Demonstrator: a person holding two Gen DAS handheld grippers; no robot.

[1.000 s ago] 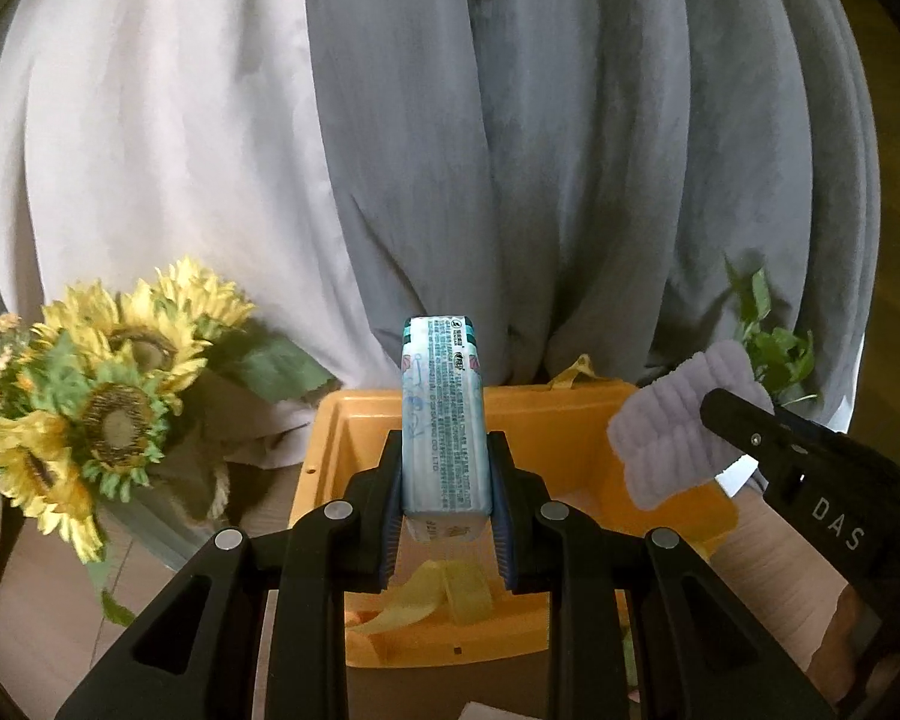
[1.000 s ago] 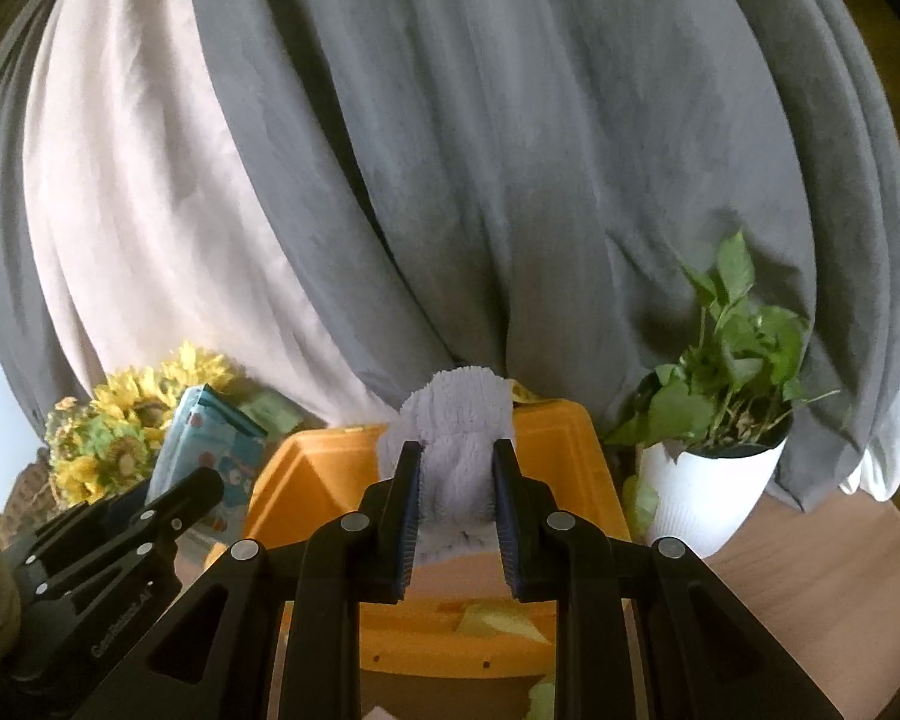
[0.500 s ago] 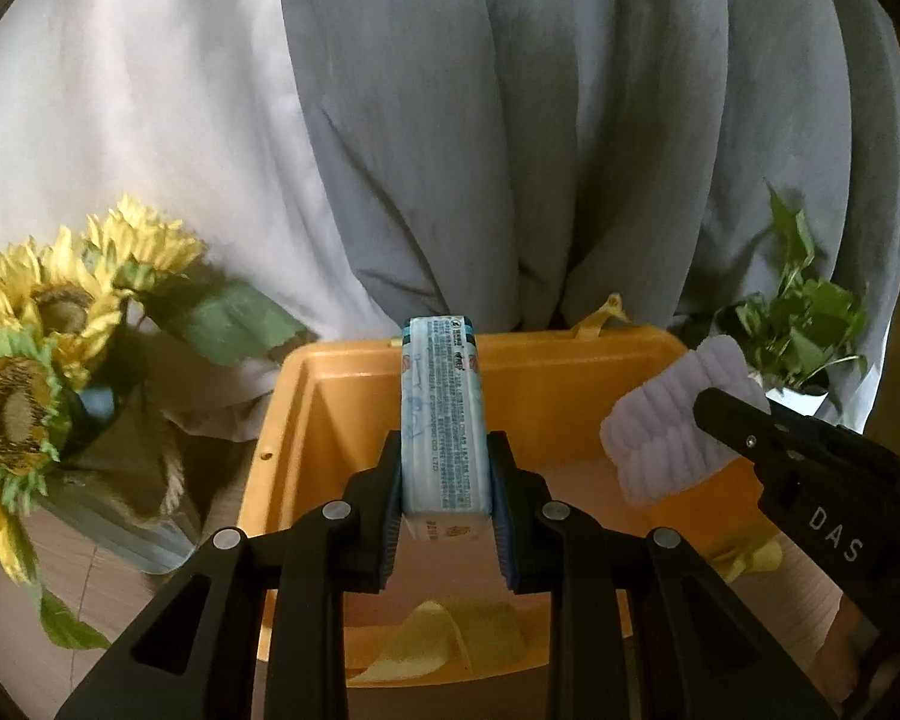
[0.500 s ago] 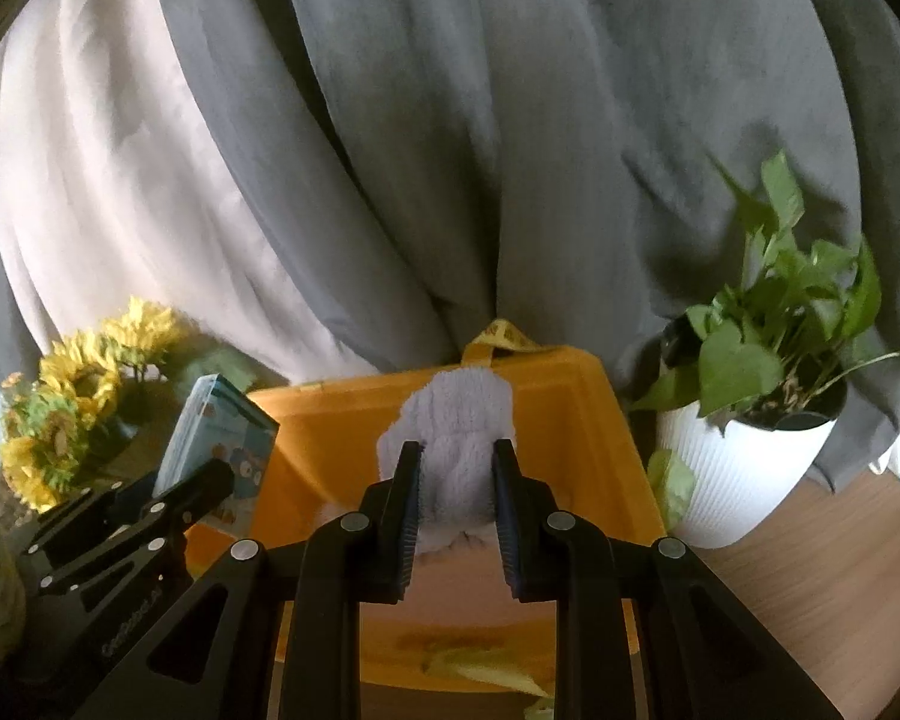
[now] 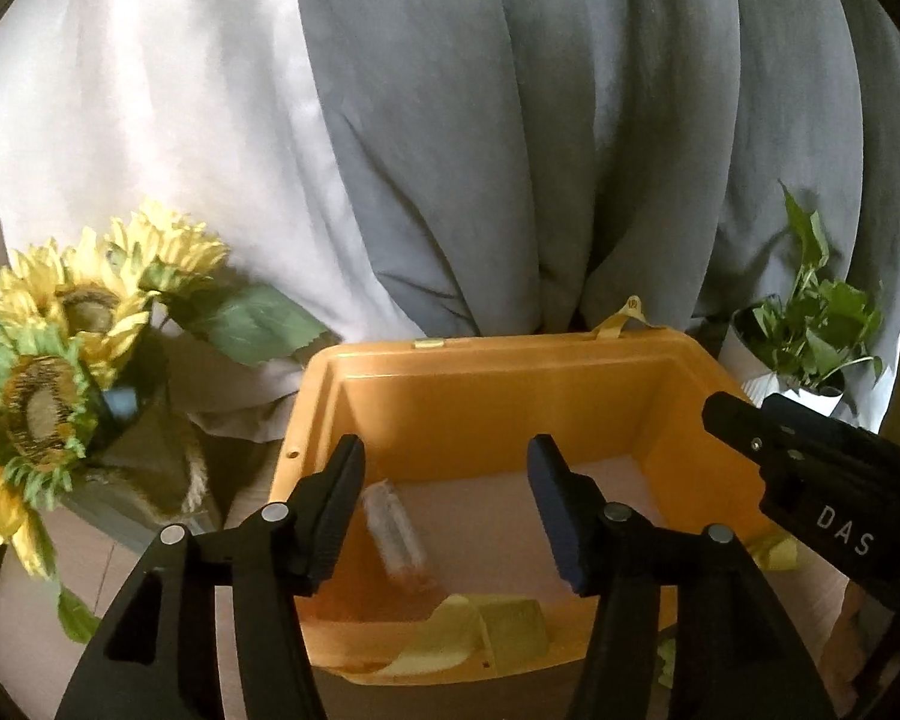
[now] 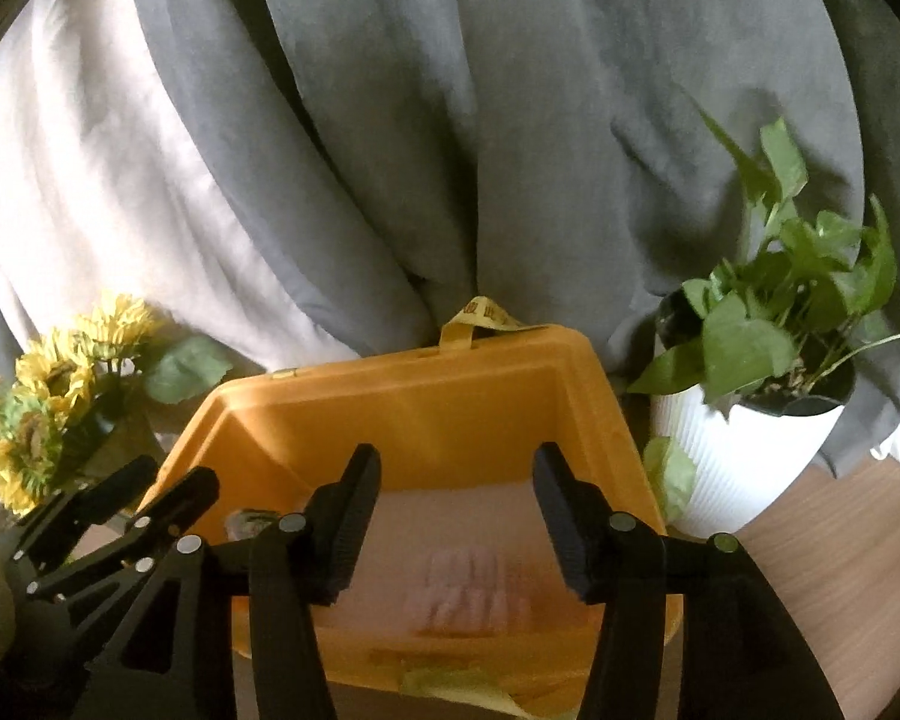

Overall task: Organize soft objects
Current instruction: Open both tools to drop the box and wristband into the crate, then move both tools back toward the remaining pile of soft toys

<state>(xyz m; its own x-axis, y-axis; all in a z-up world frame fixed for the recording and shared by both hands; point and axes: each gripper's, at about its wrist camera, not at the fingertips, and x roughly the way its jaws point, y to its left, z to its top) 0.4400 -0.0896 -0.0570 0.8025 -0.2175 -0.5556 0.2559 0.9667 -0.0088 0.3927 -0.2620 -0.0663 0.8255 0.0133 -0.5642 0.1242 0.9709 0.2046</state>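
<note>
Both grippers have let go since a second ago: left gripper (image 5: 444, 504) and right gripper (image 6: 456, 516) are opening, nothing between them. Tissue pack (image 5: 397, 534) and white cloth (image 6: 465, 591) blur inside the orange bin (image 5: 510, 354). Any remaining items are out of view.

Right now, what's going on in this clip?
A person is dropping soft items into the orange bin. Both claws hang over it with their jaws opening and nothing between them: under the left claw a blurred tissue pack is inside the bin, and under the right claw a fluffy white cloth is too. Sunflowers and a potted plant flank the bin.
</note>
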